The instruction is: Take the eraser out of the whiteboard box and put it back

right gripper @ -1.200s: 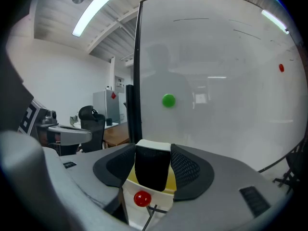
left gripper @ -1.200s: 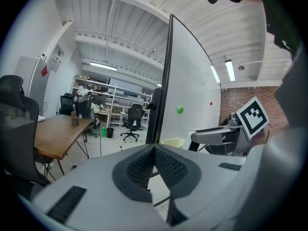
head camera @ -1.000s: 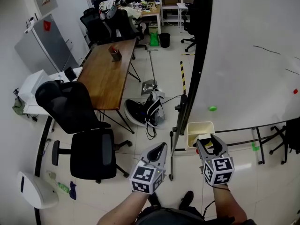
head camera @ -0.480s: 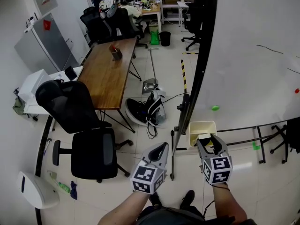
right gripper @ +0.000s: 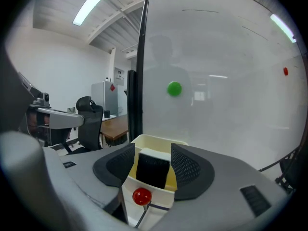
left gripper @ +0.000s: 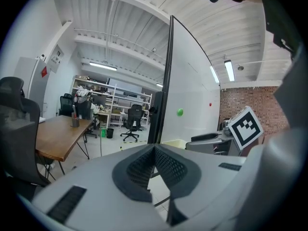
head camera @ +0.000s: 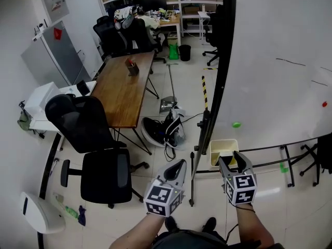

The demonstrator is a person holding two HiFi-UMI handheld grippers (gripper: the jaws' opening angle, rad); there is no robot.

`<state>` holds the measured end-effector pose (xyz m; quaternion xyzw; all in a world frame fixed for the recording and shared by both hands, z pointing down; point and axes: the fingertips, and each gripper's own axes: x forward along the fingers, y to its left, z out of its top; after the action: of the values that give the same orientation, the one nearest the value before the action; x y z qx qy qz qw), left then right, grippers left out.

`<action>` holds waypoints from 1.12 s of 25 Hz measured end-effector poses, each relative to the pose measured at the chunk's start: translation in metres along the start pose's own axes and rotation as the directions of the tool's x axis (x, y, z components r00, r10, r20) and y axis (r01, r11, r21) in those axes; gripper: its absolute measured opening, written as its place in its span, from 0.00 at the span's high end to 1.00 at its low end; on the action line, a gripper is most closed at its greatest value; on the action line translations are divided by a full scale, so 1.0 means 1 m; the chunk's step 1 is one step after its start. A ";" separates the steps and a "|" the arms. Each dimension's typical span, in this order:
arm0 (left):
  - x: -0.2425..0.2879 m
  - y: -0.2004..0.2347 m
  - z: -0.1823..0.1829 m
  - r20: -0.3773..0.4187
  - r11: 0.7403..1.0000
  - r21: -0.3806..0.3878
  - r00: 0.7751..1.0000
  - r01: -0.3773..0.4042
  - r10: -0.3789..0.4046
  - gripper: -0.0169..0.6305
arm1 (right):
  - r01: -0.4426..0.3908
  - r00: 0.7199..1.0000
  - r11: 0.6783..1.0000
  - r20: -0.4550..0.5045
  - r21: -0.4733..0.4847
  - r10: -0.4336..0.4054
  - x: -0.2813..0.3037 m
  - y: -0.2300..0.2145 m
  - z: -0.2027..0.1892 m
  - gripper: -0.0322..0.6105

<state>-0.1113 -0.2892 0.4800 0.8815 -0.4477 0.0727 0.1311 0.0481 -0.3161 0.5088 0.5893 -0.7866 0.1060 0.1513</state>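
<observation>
A cream whiteboard box hangs at the foot of the whiteboard. A black eraser with a white top stands upright inside it, and a red magnet sticks to the box's front. My right gripper is open just in front of the box, one jaw on either side of the eraser as seen along the jaws. In the head view the right gripper is at the box, and the left gripper hangs to its left. The left gripper is shut and holds nothing.
The whiteboard's black frame post and its floor stand stand between my grippers. A black office chair, a wooden table and a bag on the floor lie to the left. Green and red magnets stick to the board.
The head view has tipped up a little, so the room sits lower in the picture. Both grippers hold much the same place by the box.
</observation>
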 end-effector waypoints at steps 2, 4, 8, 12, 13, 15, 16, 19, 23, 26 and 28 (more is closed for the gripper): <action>-0.006 -0.002 0.009 0.016 1.000 0.001 1.000 -0.004 0.004 0.93 | -0.003 1.000 1.000 0.029 0.005 0.003 -0.011 0.001 0.014 0.56; -0.014 -0.001 0.022 0.041 1.000 0.007 0.999 -0.018 0.017 0.93 | -0.012 0.998 1.000 0.065 0.016 0.011 -0.025 0.000 0.032 0.55; -0.034 -0.005 0.060 0.116 1.000 0.022 0.993 -0.022 0.019 0.93 | -0.060 0.988 0.997 0.145 0.056 0.052 -0.061 0.000 0.073 0.56; -0.052 -0.019 0.090 0.178 0.999 0.035 0.984 -0.006 -0.001 0.93 | -0.107 0.966 0.993 0.240 0.046 0.093 -0.097 0.004 0.112 0.64; -0.054 -0.023 0.096 0.187 0.999 0.035 0.982 -0.002 -0.004 0.93 | -0.117 0.961 0.992 0.258 0.040 0.103 -0.104 0.006 0.120 0.67; -0.059 -0.029 0.104 0.205 0.999 0.031 0.979 0.003 -0.009 0.93 | -0.129 0.951 0.991 0.288 0.029 0.116 -0.116 0.009 0.133 0.72; -0.060 -0.032 0.107 0.214 1.000 0.029 0.977 0.007 -0.014 0.93 | -0.130 0.948 0.991 0.297 0.025 0.117 -0.121 0.010 0.137 0.72; -0.062 -0.042 0.112 0.230 0.999 0.034 0.973 0.018 -0.025 0.93 | -0.130 0.943 0.991 0.312 0.016 0.119 -0.131 0.012 0.143 0.93; -0.065 -0.052 0.114 0.229 0.999 0.026 0.973 0.030 -0.035 0.93 | -0.136 0.937 0.991 0.325 0.010 0.126 -0.139 0.010 0.147 0.93; -0.068 -0.057 0.119 0.241 0.999 0.037 0.970 0.029 -0.036 0.93 | -0.135 0.935 0.991 0.331 0.008 0.125 -0.143 0.010 0.149 0.93; -0.068 -0.058 0.119 0.244 0.999 0.045 0.969 0.024 -0.035 0.93 | -0.135 0.933 0.991 0.337 0.006 0.125 -0.147 0.009 0.151 0.93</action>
<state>-0.1030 -0.2395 0.3403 0.8929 -0.4457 -0.0295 0.0576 0.0604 -0.2343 0.3152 0.5475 -0.8364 0.0254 -0.0008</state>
